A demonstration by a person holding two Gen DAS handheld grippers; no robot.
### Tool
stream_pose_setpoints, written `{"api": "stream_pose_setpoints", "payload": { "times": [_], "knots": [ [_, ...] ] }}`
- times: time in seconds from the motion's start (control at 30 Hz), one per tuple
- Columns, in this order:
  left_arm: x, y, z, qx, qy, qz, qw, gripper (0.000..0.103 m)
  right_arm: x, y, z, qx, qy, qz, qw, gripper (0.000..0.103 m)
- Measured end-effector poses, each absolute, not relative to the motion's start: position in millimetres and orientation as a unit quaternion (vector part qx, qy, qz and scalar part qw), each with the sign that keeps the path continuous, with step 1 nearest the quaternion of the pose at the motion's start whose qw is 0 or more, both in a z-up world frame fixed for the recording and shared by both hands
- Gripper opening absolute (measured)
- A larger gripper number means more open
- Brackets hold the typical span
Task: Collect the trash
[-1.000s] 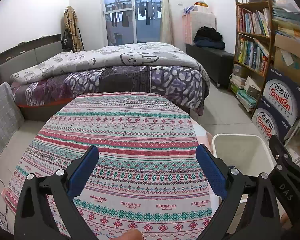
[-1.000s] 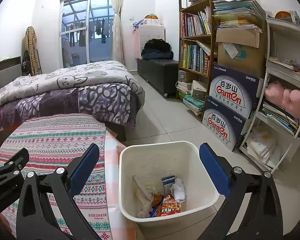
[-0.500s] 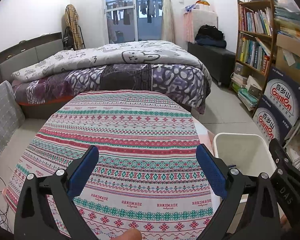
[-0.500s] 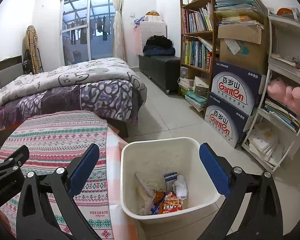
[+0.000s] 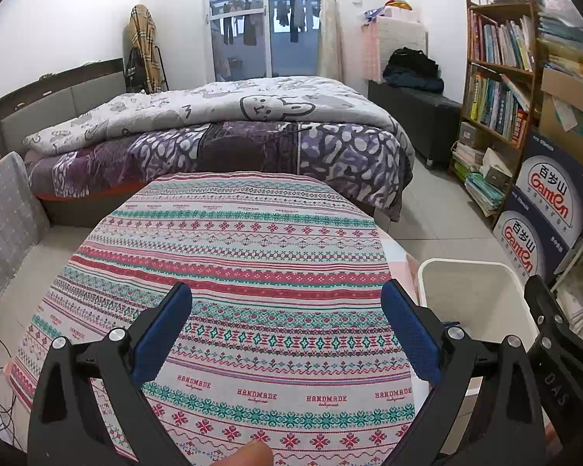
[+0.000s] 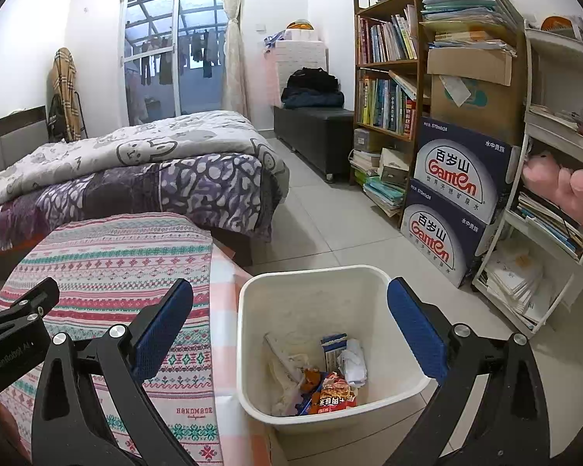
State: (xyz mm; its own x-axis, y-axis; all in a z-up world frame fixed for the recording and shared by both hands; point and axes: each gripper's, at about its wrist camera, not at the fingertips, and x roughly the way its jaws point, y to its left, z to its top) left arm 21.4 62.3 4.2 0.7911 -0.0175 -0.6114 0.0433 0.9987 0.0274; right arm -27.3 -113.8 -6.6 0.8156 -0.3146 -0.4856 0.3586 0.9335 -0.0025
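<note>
While round table under striped patterned cloth (image 5: pixel 233 272) shows no litter, collecting looks finished. White plastic bin (image 6: pixel 252 349), lower centre of right view, holds wrappers (image 6: pixel 330 392). My left gripper (image 5: pixel 287 330) and right gripper (image 6: pixel 291 334) gape wide, empty. Next: scan for strays.

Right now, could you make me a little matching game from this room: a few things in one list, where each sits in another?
Things:
1. snack wrapper
2. pink plush toy
3. black bag
4. patterned cloth

Places:
A. on the dark bench
B. over the table
C. inside the white bin
D. on the white shelf

Pairs: 1-C, 2-D, 3-A, 4-B
</note>
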Motion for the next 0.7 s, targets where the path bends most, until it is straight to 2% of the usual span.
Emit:
{"api": "stream_pose_setpoints", "payload": {
  "times": [0.7],
  "knots": [
    [22.4, 64.0, 2.1, 0.019, 0.329, -0.014, 0.944, 0.095, -26.2, -112.9, -8.5, 0.046, 0.252, -0.173, 0.951, 0.096]
  ]
}}
